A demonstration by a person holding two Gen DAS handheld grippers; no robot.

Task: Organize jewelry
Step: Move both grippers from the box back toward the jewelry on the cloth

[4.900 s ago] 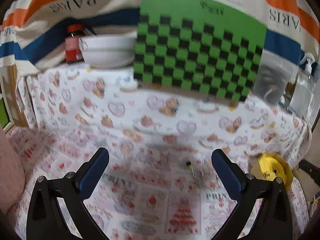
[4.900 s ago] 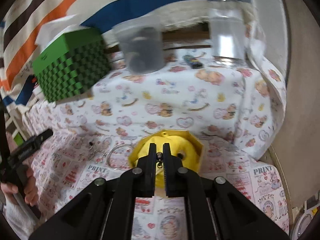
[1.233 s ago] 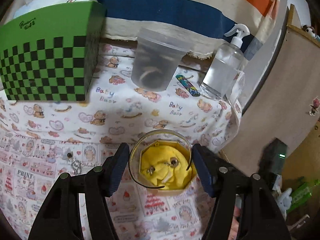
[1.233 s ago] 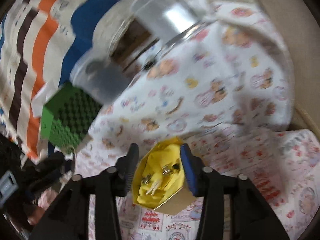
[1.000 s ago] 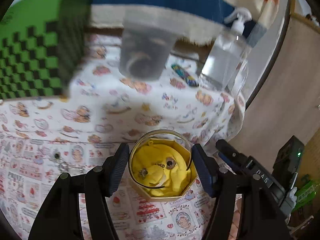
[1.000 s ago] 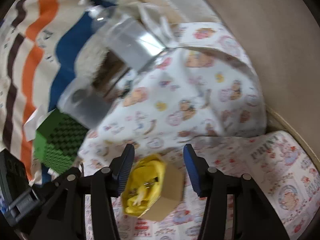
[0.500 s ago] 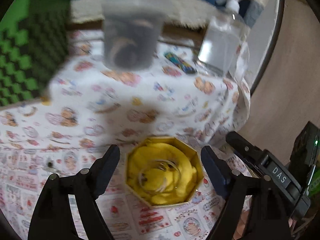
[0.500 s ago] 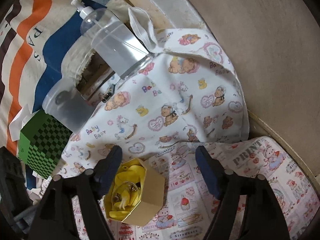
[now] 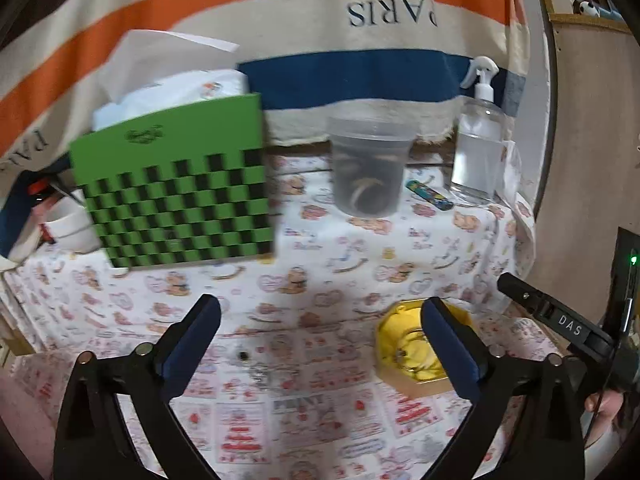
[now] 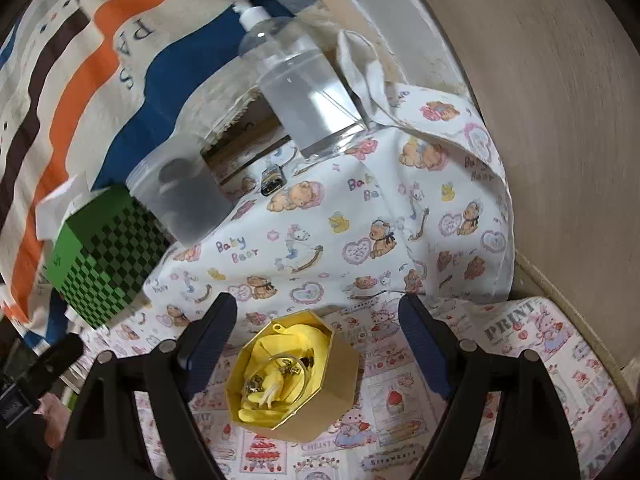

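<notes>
Now, line by line:

Change since half a second ago: the left gripper (image 9: 320,340) has swung away from the octagonal box (image 9: 404,376), which then lay centred between its fingers and now sits low at the right, partly behind the right-hand finger (image 9: 448,348). The small jewelry pieces (image 9: 256,368) on the printed cloth (image 9: 320,248) now lie between the fingers.

Bangle: a second ago it was held over the box between the left fingers; it now lies inside the box (image 10: 296,364), resting on the yellow lining.

Left jaws: spread wide, holding nothing.

Right gripper (image 10: 316,344): jaws spread wide, empty, hovering over the box much as half a second ago, only closer.

Octagonal box (image 10: 336,376): open, gold-edged, cardboard sides, tilted in the right wrist view. Inside is crumpled yellow lining (image 10: 264,400) with the bangle and a few small metallic pieces (image 10: 254,384).

Clear plastic cup (image 9: 368,172): upright on the cloth at the back; something pale and curved shows through the wall, too blurred to name.

Spray bottle (image 9: 478,148): upright to the right of the cup, holding clear liquid.

Green checkered box (image 9: 180,196): closed, to the left of the cup, with white paper behind it.

Small patterned item (image 9: 428,196): flat on the cloth between cup and bottle.

Right edge, left wrist view: the other gripper's dark body (image 9: 560,320).
</notes>
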